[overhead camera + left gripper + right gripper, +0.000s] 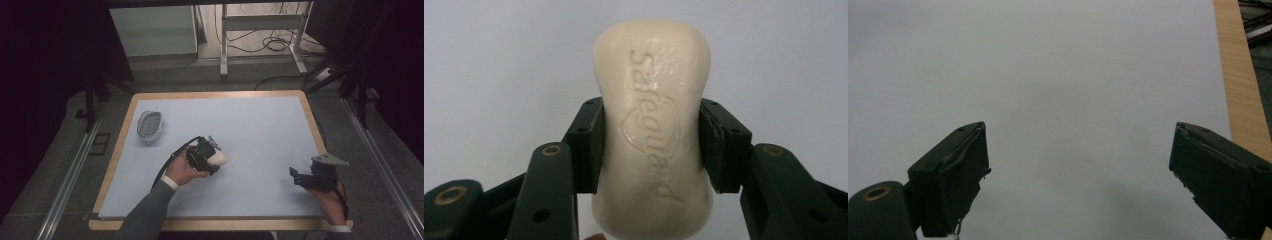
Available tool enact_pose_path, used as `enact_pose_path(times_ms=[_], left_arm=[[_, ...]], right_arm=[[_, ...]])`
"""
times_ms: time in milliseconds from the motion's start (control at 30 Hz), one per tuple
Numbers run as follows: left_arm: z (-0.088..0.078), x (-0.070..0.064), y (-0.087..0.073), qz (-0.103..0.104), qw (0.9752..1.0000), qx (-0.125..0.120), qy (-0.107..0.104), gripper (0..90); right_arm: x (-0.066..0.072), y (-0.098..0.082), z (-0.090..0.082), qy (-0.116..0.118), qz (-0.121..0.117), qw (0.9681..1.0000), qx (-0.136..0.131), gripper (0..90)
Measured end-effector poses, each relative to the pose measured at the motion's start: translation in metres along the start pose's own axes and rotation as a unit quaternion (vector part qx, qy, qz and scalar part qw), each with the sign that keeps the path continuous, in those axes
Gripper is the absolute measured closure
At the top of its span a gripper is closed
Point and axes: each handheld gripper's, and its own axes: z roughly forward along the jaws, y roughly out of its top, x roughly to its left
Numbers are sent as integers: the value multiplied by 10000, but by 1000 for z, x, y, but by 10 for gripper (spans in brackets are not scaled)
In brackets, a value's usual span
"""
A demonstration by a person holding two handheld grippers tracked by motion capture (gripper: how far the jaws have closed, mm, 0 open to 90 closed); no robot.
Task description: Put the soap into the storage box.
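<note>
Soap bar clamped in the left gripper above a pale blue table mat.

The cream soap bar (653, 135), embossed "Safeguard" along its length, sits between the left gripper's (651, 145) closed pads, gripped at mid-length across its narrow waist; its long axis runs along the jaws, projecting beyond them. The bar hangs near the mat's (260, 125) middle, open surface all round. The soap dish (150, 125) lies far left, near the wooden edge. The right gripper (1078, 175), near right, stands wide open, empty.
</note>
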Motion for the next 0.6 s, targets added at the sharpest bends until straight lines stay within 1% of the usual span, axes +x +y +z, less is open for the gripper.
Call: enact_pose_path(times_ms=[33,67,100,267,300,400,467,500,567,600], left_arm=[[-1,1,0,-3,10000,-1,3,496],[-3,2,-1,-70,10000,-69,-4,495],[-4,4,-1,-45,10000,-38,8,495],[-6,9,-3,-101,9999,-45,30,496],[-6,10,-3,-163,9998,-86,19,496],[-8,13,-4,-200,9997,-97,32,496],[-9,15,-4,-170,9998,-57,52,496],[-9,15,-4,-216,9997,-89,67,496],[-11,18,-4,-204,9997,-77,93,496],[-12,19,-5,-230,9996,-95,97,496]], right_arm=[[0,0,0,0,0,10000,0,86],[0,0,0,2,0,10000,0,87],[0,0,0,-4,-3,10000,6,87],[0,0,0,-8,-1,10000,10,86],[0,0,0,-8,-2,10000,9,87],[0,0,0,-5,5,10000,2,86],[-1,0,0,-6,7,10000,10,87],[-1,0,0,-6,7,10000,10,87],[-1,-1,0,-1,1,10000,22,87],[-1,-1,0,-1,1,10000,22,87]])
